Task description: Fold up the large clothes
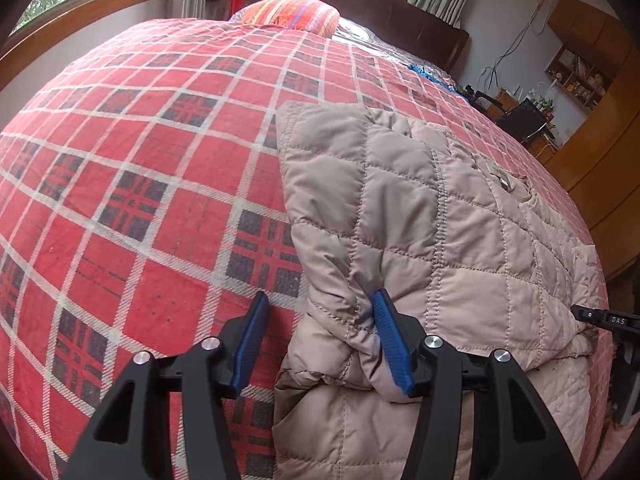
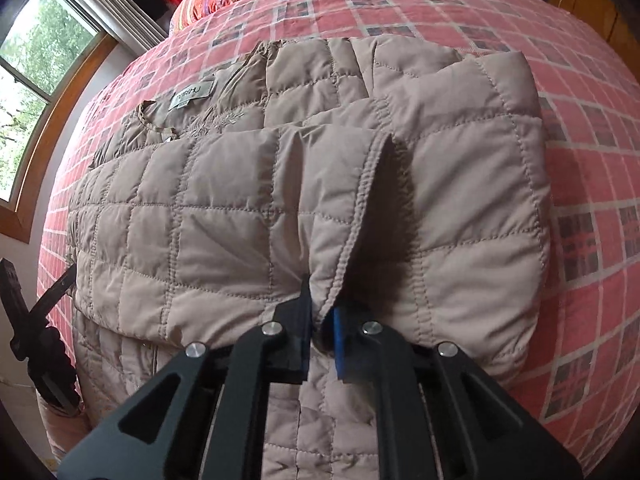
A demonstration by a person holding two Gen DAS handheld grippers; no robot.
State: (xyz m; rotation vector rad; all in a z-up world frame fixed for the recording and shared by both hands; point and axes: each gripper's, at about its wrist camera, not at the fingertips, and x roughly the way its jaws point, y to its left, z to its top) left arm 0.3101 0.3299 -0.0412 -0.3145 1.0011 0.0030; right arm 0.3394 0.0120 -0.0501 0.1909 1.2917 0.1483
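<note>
Jacket, beige quilted, lies part-folded at the bed near edge. Left gripper wide, straddling a bunched fold; right gripper pinching a hem. Advice: close left fully, lift both evenly.

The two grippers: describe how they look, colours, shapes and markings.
The left gripper and the right gripper are alike: black angular linkage arms with triangular cut-outs, round silver pivot bolts, and flat fingers faced with ribbed blue pads. White letters "DAS" mark the right gripper's side.

Jacket on bed, before pillow
</note>
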